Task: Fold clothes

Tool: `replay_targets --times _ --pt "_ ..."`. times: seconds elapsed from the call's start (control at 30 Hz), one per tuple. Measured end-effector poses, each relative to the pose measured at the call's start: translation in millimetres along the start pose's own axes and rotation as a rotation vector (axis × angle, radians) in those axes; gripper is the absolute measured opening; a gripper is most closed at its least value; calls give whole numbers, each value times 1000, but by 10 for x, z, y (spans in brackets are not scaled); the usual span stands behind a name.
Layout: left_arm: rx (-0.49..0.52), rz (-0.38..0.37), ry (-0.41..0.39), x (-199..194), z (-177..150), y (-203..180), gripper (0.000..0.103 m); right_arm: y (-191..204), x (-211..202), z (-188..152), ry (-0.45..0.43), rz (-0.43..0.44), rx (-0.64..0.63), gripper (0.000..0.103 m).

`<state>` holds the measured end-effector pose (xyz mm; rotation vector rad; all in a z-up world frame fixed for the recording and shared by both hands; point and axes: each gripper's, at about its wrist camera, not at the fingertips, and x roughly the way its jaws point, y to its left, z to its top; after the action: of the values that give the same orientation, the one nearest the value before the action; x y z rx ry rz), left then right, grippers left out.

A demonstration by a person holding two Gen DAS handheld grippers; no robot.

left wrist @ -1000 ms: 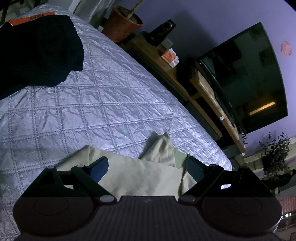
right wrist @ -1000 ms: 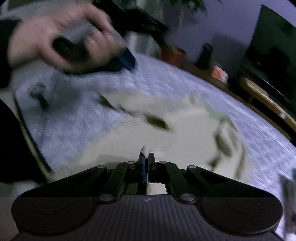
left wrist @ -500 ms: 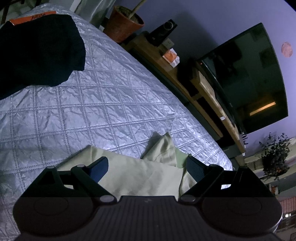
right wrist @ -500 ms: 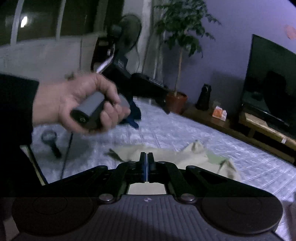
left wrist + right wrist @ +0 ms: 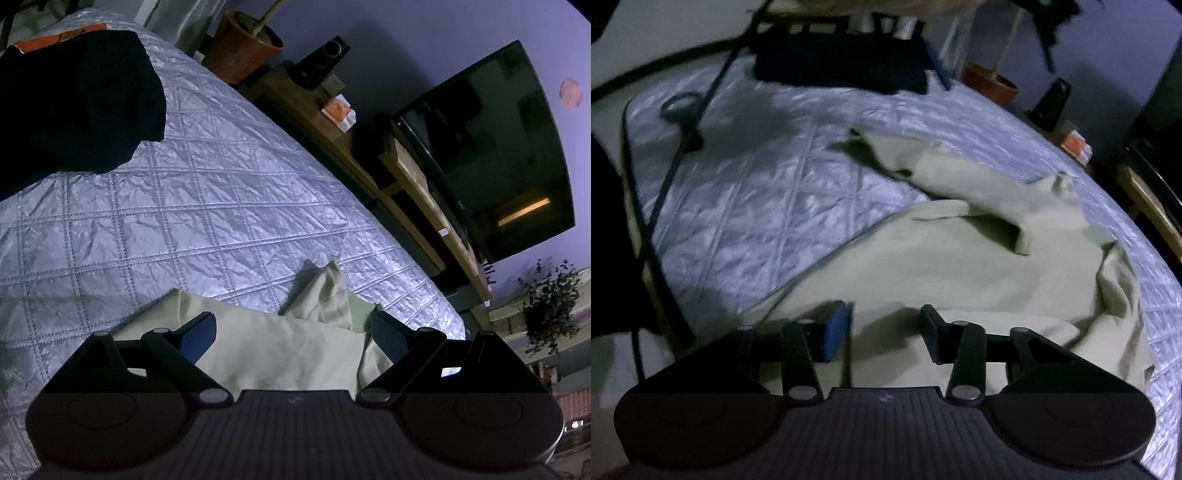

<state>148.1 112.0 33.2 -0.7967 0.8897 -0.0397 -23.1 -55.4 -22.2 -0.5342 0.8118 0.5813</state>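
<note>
- Pale green garment (image 5: 960, 266) lying rumpled on the quilted bedspread (image 5: 746, 192), near hem just under the right gripper (image 5: 886, 328), far end bunched into a raised peak toward the bed's far edge.
- Right gripper angled steeply down over the near cloth, jaws just opened to about half their spread, blue pad (image 5: 836, 334) on one side, nothing between them yet, only flat fabric beneath.
- Best done by lowering onto one clear edge or corner, pinching a single layer rather than a wad, so the fold line stays straight.
- Worth picking the hem near the quilt boundary on the left, where the cloth lies flattest; the creased mound on the right would likely drag unevenly.
- Left gripper (image 5: 291, 332) tilted down over the same garment's other side, jaws spread wide, fingertips (image 5: 201, 332) hovering above smooth cloth, gripping nothing.
- Suited to pin or take a matching corner, so both hands lift together and lay the fabric over evenly.
- Farther off, the twisted sleeve-like flap (image 5: 879, 155) needing to be flattened before any fold, probably.
- Beyond that, dark clothing (image 5: 70, 110) heaped at the far end of the bed, well apart from the green piece.
- Past the bed, a wooden bench (image 5: 332, 122), a terracotta pot (image 5: 243, 44) and a dark television (image 5: 491, 155).
</note>
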Motion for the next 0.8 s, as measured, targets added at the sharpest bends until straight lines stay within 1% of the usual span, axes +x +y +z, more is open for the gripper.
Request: replay_targets --times 0.03,0.17,0.27,0.37,0.4,0.43,0.47,0.53,0.57,0.6,0.63,0.67,0.7,0.77,0.8 --pt "-1 -1 -1 -5 3 3 89 -63 -25 -7 -11 2 36 2" --pt "-3 -3 -3 -18 4 12 89 -320 -245 -24 -81 1 188 2" --pt "-1 -1 -2 -20 1 10 89 -401 -606 53 -206 28 249 2" --pt "0 2 0 -14 -1 15 89 -341 -978 131 -352 61 248 2" --pt "-2 3 0 -14 1 21 89 -310 -1077 153 -389 68 242 2" --pt "-4 4 -1 -15 3 27 89 -256 -1108 163 -390 68 225 2" --pt "-6 4 -2 -15 5 32 89 -206 -1081 167 -362 73 209 2" --pt "-9 4 -3 -17 9 41 89 -122 -870 118 -251 97 177 3" --pt "-9 3 -2 -16 8 40 89 -82 -745 56 -196 95 159 4" --pt "-6 1 -1 -14 7 38 89 -56 -613 -2 -123 102 145 14" --pt "-2 0 -1 -12 6 36 89 -43 -484 -57 -35 121 138 20" --pt "-2 0 0 -10 6 35 89 -38 -399 -112 25 133 134 22" --pt "-2 0 0 -7 7 35 89 -60 -431 -158 15 135 142 27" --pt "-3 0 1 -2 8 35 89 -202 -587 -188 -51 149 194 35" --pt "-5 3 2 7 6 36 89 -330 -643 -177 -85 124 231 41"
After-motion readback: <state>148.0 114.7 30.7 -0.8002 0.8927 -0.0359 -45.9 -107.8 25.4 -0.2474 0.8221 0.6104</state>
